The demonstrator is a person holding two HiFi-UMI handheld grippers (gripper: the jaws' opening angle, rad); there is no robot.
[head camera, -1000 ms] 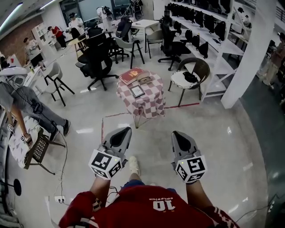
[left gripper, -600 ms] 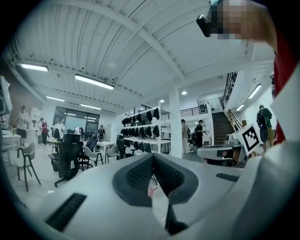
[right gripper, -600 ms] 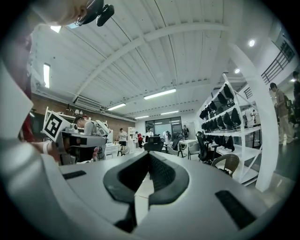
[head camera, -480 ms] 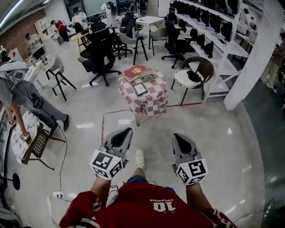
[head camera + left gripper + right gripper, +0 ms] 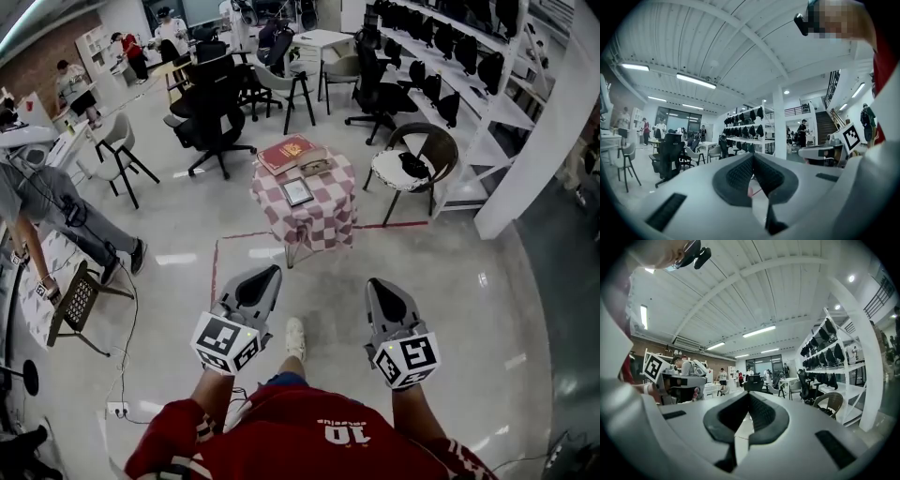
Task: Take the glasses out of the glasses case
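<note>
A small table with a pink-and-white checked cloth [image 5: 319, 220] stands a few steps ahead on the shiny floor. On it lie a red book [image 5: 291, 153], a small brown case-like object [image 5: 315, 166] and a dark framed item [image 5: 297, 191]; no glasses show from here. My left gripper [image 5: 267, 273] and right gripper [image 5: 377, 284] are held side by side low in front of me, well short of the table. Both are shut with nothing held. The left gripper [image 5: 752, 157] and right gripper [image 5: 749, 395] point up across the room with their pads together.
A brown wicker chair [image 5: 413, 155] stands right of the table, with black office chairs [image 5: 211, 112] behind it. Shelving [image 5: 469, 75] and a white pillar [image 5: 548, 141] line the right. A person [image 5: 47, 202] bends over a low stool [image 5: 80, 305] at left. Red tape [image 5: 244, 236] marks the floor.
I have stepped a little nearer the table; one foot has swung forward between the grippers. Both grippers stay shut and level in front of me.
</note>
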